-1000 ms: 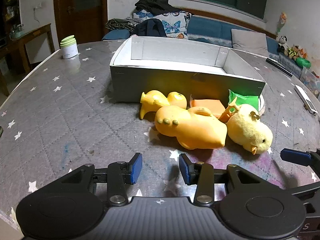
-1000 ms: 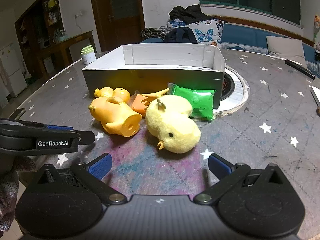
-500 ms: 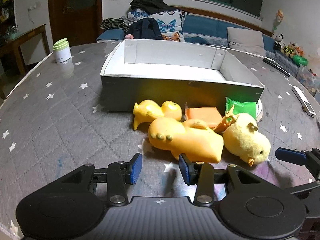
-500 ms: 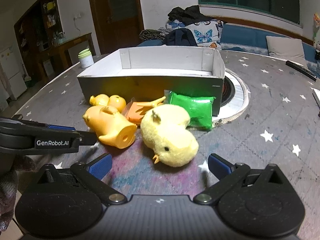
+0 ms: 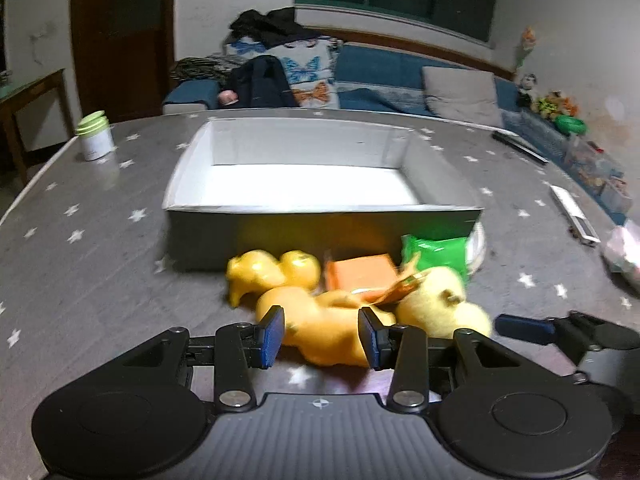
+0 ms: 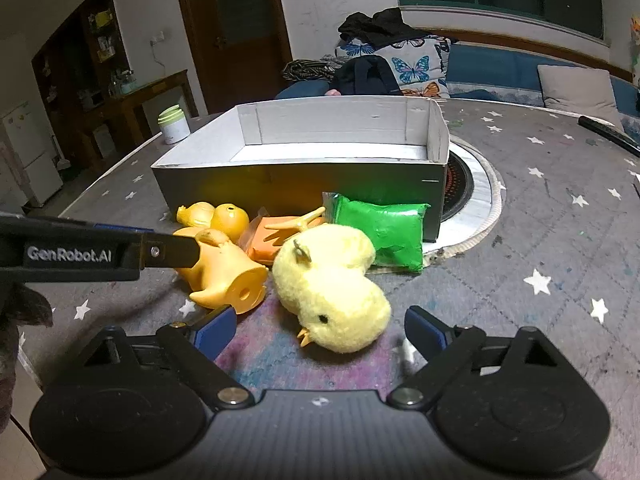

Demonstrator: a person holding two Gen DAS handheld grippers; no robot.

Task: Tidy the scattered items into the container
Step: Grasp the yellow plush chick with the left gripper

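Toys are lying on the table [image 5: 80, 280] against the box [image 5: 320, 232]. Left gripper [image 5: 320, 334] is straddling the orange duck [image 5: 324, 332], partly open; right gripper [image 6: 318, 330] is gaping wide around the plush chick [image 6: 332, 284], gripping nothing.

Left wrist view motion-blurred; orange packet [image 6: 262, 246] mostly hidden.

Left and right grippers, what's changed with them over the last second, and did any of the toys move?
The left gripper has advanced until its open fingers flank the large orange rubber toy; the right gripper has closed in on the plush chick, jaws wide. Neither grips yet. The toys, green packet and white box stayed put.
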